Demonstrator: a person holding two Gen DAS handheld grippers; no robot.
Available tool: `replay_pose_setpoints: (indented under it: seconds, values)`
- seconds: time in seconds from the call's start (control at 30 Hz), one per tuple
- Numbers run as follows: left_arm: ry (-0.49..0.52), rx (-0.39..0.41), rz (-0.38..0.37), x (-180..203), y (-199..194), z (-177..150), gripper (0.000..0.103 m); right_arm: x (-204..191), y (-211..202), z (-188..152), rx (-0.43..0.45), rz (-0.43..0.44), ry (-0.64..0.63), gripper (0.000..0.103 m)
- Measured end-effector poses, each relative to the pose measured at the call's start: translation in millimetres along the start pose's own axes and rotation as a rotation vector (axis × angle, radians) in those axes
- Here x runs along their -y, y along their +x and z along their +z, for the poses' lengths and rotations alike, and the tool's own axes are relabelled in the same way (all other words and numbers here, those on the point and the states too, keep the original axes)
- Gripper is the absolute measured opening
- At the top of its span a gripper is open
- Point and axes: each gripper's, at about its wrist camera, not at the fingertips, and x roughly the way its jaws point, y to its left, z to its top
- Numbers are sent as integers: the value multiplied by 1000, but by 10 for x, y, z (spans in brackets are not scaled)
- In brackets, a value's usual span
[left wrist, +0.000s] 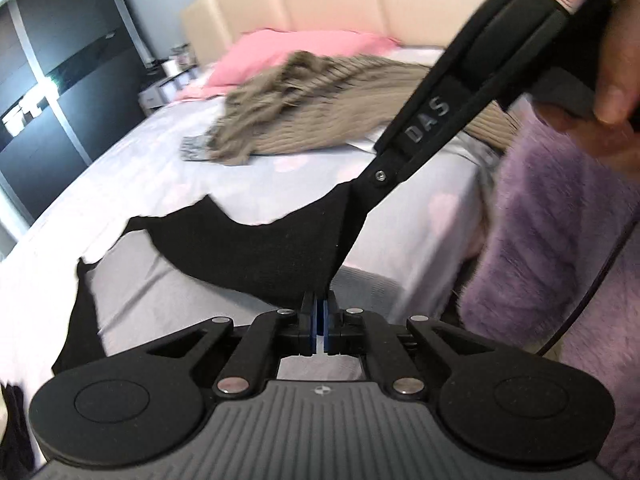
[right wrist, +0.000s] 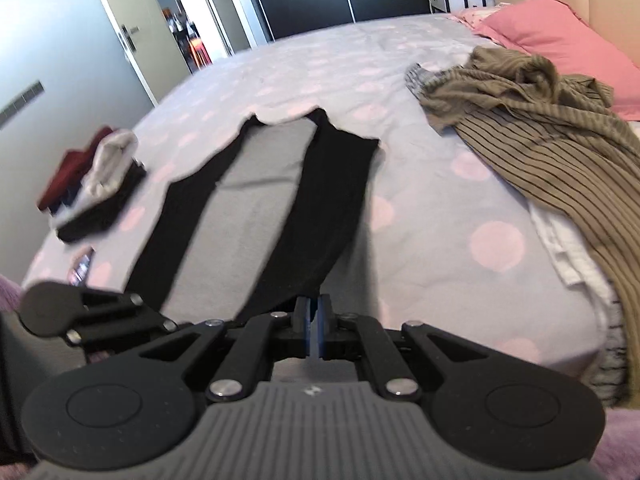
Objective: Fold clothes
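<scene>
1. Now both grippers are closed on one black garment [right wrist: 328,200] at the near edge of the bed [right wrist: 320,60]
2. Left gripper [left wrist: 320,304] pinches a black fold that stretches up to the right gripper's tip in its view; right gripper [right wrist: 314,312] pinches the near hem
3. From the hem the garment runs away across the sheet, two black bands with a grey panel between them, its far end near mid-bed
4. Beyond and left of the garment the dotted sheet lies bare up to the far edge
5. One brown striped pile [right wrist: 540,120] covers the right side, spilling over the near edge, apart from the garment
6. One small folded stack [right wrist: 96,184] sits left of the garment, near the left edge
7. One pink pillow [right wrist: 560,40] lies against the headboard [left wrist: 340,4]
8. A purple fuzzy sleeve [left wrist: 560,260] fills the right of the left view
</scene>
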Motion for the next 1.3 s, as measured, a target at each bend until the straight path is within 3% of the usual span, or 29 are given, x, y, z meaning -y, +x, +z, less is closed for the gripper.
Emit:
replay_pose_setpoints:
  seconds: [0.2,0.3,0.6,0.7,0.83,0.87,0.9,1.07,1.2,1.3]
  values:
    - [79,-136,-59,200,397,-234,1,137,425,-293,-179,-65,22,4]
    - [56,-179,-92,180,530,-335,1,127,585,-364,-231,-80,-6,4]
    - [43,-206,-132,197,709,-494,1,220,957,-511,-368,-139,-19,5]
    - [3,-233,-151,126,693,-518,2,261,945,-540,-394,-149,9,10]
    - [-124,-224,-160,-108,552,-505,4,342,799,-494,-351,-107,72,14]
    - [-177,-213,-172,-208,515,-495,5,359,758,-467,-334,-94,85,18]
    - [-228,-204,-172,-321,485,-483,7,369,725,-429,-320,-76,95,29]
    - [-419,-168,-75,-970,373,-456,12,273,724,-85,-252,-38,7,31]
    - [-511,-152,57,-1578,356,-495,13,216,904,326,-197,-86,-109,32]
    - [-565,-143,151,-2065,480,-555,25,221,1143,653,-178,-97,-134,32]
